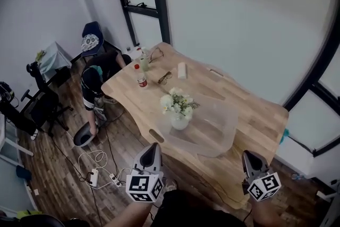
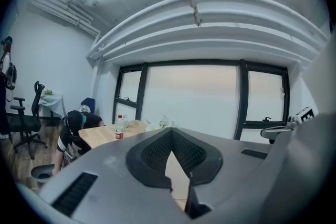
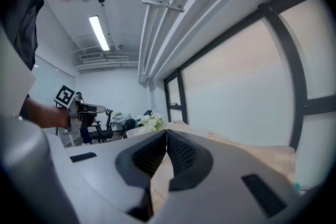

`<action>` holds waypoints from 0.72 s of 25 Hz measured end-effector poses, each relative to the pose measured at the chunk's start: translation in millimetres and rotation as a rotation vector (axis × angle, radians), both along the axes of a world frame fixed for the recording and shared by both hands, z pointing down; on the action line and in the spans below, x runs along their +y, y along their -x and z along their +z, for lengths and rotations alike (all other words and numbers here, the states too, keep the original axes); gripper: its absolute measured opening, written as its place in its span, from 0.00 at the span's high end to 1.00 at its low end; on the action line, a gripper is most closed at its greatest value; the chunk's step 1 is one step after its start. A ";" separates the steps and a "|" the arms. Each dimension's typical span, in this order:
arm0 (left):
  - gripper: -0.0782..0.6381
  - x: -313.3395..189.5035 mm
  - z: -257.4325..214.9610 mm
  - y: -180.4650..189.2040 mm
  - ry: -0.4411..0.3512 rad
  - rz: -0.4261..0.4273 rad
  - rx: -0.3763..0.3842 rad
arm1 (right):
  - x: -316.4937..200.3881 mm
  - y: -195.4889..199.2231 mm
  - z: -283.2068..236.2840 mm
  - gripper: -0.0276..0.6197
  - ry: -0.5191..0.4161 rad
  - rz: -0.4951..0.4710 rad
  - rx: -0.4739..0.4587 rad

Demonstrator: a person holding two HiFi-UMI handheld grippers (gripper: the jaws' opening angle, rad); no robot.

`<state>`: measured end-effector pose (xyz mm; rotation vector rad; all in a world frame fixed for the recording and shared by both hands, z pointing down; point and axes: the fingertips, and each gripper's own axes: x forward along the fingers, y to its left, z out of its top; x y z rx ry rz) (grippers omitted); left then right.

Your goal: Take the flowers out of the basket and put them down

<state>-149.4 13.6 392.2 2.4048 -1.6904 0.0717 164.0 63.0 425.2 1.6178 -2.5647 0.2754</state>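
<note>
Flowers (image 1: 178, 102): frame centre, in basket (image 1: 227, 124) (translucent).
Left gripper (image 1: 153, 147): jaws together, empty.
Right gripper (image 1: 247, 157): likewise.
Advice: part jaws before reaching; lift straight up.

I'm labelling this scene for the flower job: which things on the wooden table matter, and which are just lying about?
Job:
white flowers in a white vase
translucent plastic basket
left tool
right tool

Lying about:
red-capped plastic bottle
dark-framed glasses
white roll
</note>
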 end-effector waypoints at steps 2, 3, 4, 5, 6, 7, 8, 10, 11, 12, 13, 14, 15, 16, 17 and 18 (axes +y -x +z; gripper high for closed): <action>0.89 -15.0 4.0 4.2 0.002 0.028 -0.008 | -19.3 10.9 -4.9 0.92 -0.007 0.016 0.007; 0.88 -22.4 5.0 7.4 0.000 0.037 -0.012 | -28.8 16.1 -7.4 0.92 -0.011 0.025 0.013; 0.88 -30.6 5.8 12.1 -0.002 0.042 -0.013 | -38.3 21.2 -10.3 0.92 -0.015 0.034 0.020; 0.89 -39.9 6.3 17.8 -0.002 0.046 -0.014 | -47.9 25.9 -13.7 0.92 -0.021 0.045 0.025; 0.88 -50.0 6.1 24.1 -0.002 0.051 -0.013 | -57.3 30.2 -17.3 0.92 -0.027 0.057 0.029; 0.88 -60.6 5.2 30.5 -0.003 0.056 -0.013 | -66.4 34.2 -20.7 0.92 -0.035 0.067 0.032; 0.88 -71.0 3.5 36.4 -0.008 0.062 -0.012 | -75.0 38.2 -23.3 0.92 -0.043 0.074 0.036; 0.88 -89.2 -0.4 44.4 -0.023 0.078 -0.005 | -91.9 45.9 -24.9 0.92 -0.053 0.083 0.046; 0.89 -96.2 -2.0 45.4 -0.031 0.091 -0.002 | -101.0 49.3 -23.9 0.92 -0.054 0.086 0.052; 0.88 -101.7 -3.0 44.9 -0.040 0.109 -0.003 | -110.4 52.8 -22.7 0.92 -0.052 0.090 0.057; 0.88 -106.0 -3.2 44.9 -0.047 0.128 -0.007 | -120.0 56.8 -22.4 0.92 -0.053 0.094 0.062; 0.88 -110.2 -2.9 46.7 -0.051 0.142 -0.011 | -129.3 61.3 -24.0 0.92 -0.057 0.098 0.064; 0.88 -115.5 -2.0 50.7 -0.052 0.149 -0.012 | -138.4 65.8 -27.3 0.92 -0.067 0.103 0.064; 0.88 -122.0 -0.7 56.0 -0.048 0.150 -0.009 | -147.2 69.3 -31.9 0.92 -0.078 0.110 0.064; 0.88 -129.6 0.7 61.3 -0.041 0.150 -0.001 | -155.5 71.8 -36.7 0.92 -0.089 0.120 0.066; 0.89 -137.4 1.9 65.8 -0.035 0.151 0.008 | -162.7 73.5 -41.1 0.92 -0.097 0.130 0.069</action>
